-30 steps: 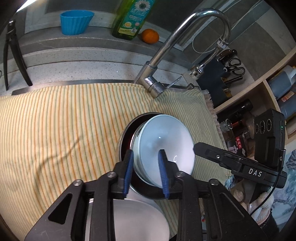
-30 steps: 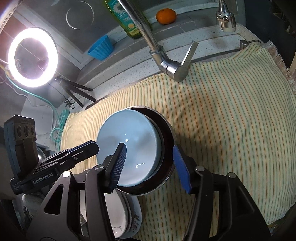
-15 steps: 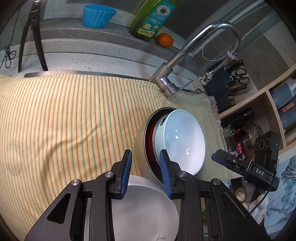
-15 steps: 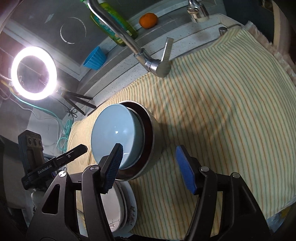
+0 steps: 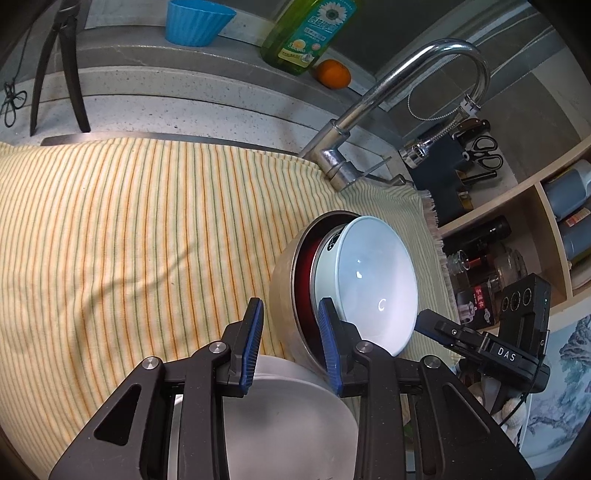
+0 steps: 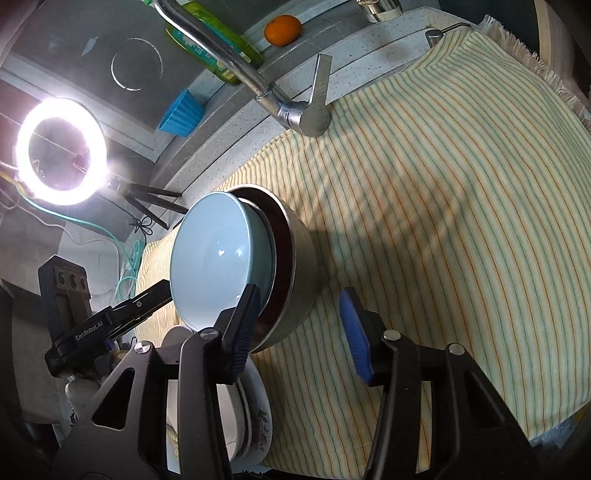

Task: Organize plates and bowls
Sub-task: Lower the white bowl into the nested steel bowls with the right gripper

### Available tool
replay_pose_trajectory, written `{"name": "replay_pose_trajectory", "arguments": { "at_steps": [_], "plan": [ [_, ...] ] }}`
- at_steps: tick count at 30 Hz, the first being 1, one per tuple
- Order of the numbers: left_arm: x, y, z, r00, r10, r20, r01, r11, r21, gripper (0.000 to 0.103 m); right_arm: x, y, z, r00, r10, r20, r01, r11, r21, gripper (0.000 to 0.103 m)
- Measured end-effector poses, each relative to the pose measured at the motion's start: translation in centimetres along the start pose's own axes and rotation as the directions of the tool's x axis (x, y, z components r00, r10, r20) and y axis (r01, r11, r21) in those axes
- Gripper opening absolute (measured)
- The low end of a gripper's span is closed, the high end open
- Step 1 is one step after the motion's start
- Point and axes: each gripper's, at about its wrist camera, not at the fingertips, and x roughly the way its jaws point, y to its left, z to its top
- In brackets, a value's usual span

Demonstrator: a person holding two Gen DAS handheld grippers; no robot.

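A pale blue bowl (image 5: 373, 284) (image 6: 218, 258) sits nested in a steel bowl (image 5: 286, 291) (image 6: 301, 266) with a dark red inside, on a yellow striped cloth (image 5: 129, 236) (image 6: 443, 221). A stack of white plates (image 5: 284, 417) (image 6: 255, 417) lies at the cloth's near edge. My left gripper (image 5: 290, 339) is open; its jaws stand on either side of the steel bowl's near wall, not gripping it. My right gripper (image 6: 301, 326) is open wide, its jaws straddling the steel bowl's near side.
A chrome faucet (image 5: 391, 103) (image 6: 266, 85) arches over the cloth's far edge. A blue cup (image 5: 197, 22), a green soap bottle (image 5: 306, 33) and an orange (image 5: 332, 74) stand on the back ledge. Shelves with bottles (image 5: 535, 240) are at right. A ring light (image 6: 61, 151) stands at left.
Both grippers have drawn back and risen from the nested bowls. My left gripper, earlier closed on the pale blue bowl's rim, now has its jaws open off it.
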Motion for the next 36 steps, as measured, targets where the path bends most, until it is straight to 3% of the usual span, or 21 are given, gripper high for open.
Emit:
{"name": "replay_pose_trajectory", "arguments": {
  "at_steps": [3,8,16,17,36],
  "plan": [
    [0.3,0.1,0.2,1.0,0.004,-0.007,-0.004,1.0,0.003,0.026,0.4,-0.2,0.2,1.0,0.002,-0.01,-0.002,1.0,0.005,0.038],
    [0.9,0.2,0.6,1.0,0.008,-0.021,-0.008,1.0,0.01,0.026,1.0,-0.3,0.4,1.0,0.006,-0.025,-0.006,1.0,0.003,0.032],
    [1.7,0.5,0.8,0.999,-0.008,-0.05,0.008,1.0,0.003,0.018,1.8,-0.1,0.7,0.999,0.018,-0.051,-0.018,1.0,-0.006,0.016],
    [1.8,0.4,0.7,0.998,-0.013,-0.053,0.013,1.0,0.006,0.013,1.9,0.0,0.7,0.998,0.021,-0.054,-0.022,1.0,-0.009,0.014],
    [1.6,-0.9,1.0,0.999,0.028,-0.033,-0.027,0.999,0.021,0.011,1.6,1.0,2.0,0.997,0.011,-0.078,-0.016,0.998,-0.062,0.014]
  ]
}}
